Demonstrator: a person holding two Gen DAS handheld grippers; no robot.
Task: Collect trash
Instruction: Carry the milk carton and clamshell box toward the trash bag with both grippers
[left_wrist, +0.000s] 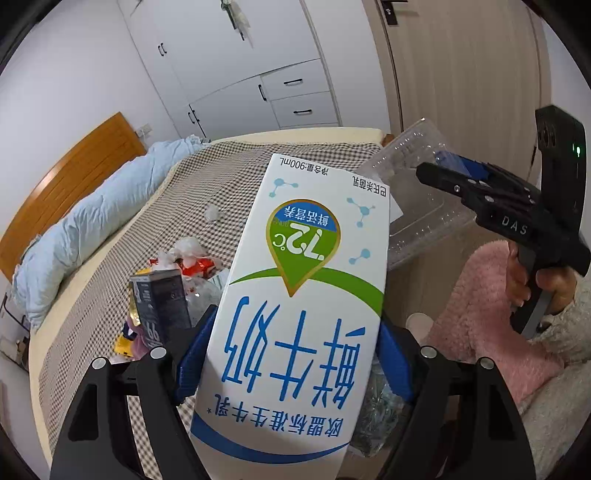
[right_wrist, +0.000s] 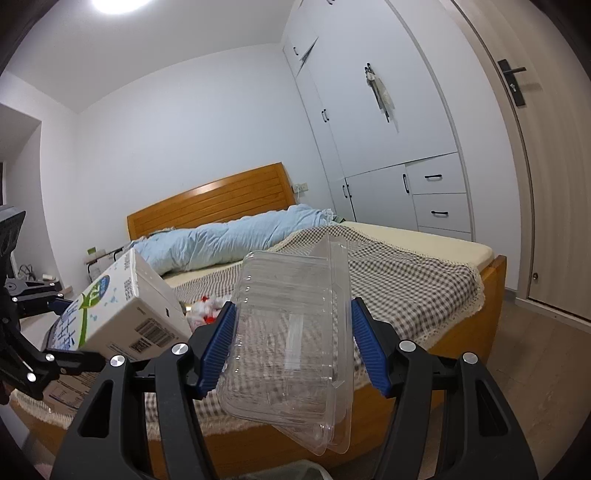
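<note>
Both hand-held grippers loaded, above bed.
Left hand-held gripper (left_wrist: 295, 354) clamped on milk carton (left_wrist: 303, 295); right hand-held gripper (right_wrist: 291, 343) gripping clear plastic clamshell (right_wrist: 291, 332). Remaining trash heap (left_wrist: 184, 273) on checked bedspread (left_wrist: 207, 184).

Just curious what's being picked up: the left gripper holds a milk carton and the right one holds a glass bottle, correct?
Not quite. The left gripper does hold the milk carton, but the right gripper holds a clear plastic clamshell container, as the right wrist view shows.
</note>
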